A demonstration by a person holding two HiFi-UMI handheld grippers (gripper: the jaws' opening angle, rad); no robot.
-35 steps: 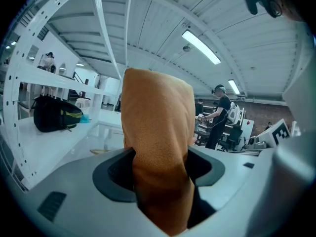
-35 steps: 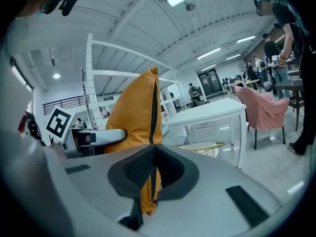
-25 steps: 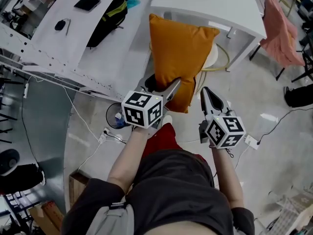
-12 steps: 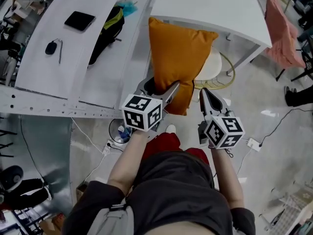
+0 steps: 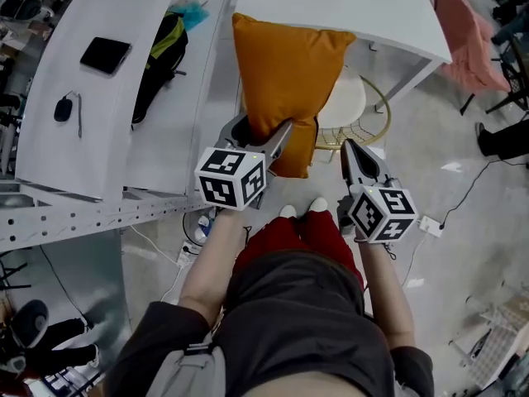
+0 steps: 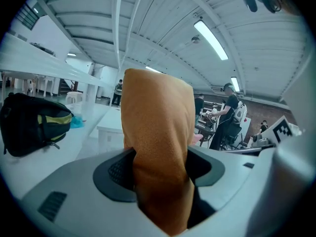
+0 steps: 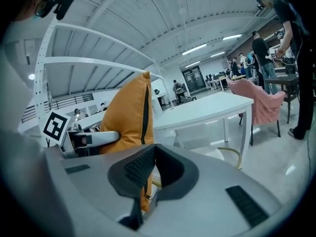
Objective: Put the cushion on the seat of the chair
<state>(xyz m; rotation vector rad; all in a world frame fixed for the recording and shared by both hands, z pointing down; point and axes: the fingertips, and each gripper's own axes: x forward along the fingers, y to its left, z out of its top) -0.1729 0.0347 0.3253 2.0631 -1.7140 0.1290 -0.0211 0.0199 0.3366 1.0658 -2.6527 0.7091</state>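
Orange cushion (image 5: 285, 64) hangs upper centre, its lower edge clamped in the left gripper (image 5: 279, 137) fingers; right gripper (image 5: 354, 154) fingers together, empty. Transport in hand; next, lay it flat on the chair seat (image 5: 345, 104) alongside.

Bright, even workshop light.
Ceiling strip lights (image 6: 212, 39) glare overhead; both gripper views bow and go black at the corners.

Orange cushion (image 5: 285, 73), upright, lower end pinched between left gripper (image 5: 263, 135) jaws, raised just beside white round-seated chair (image 5: 345, 104).
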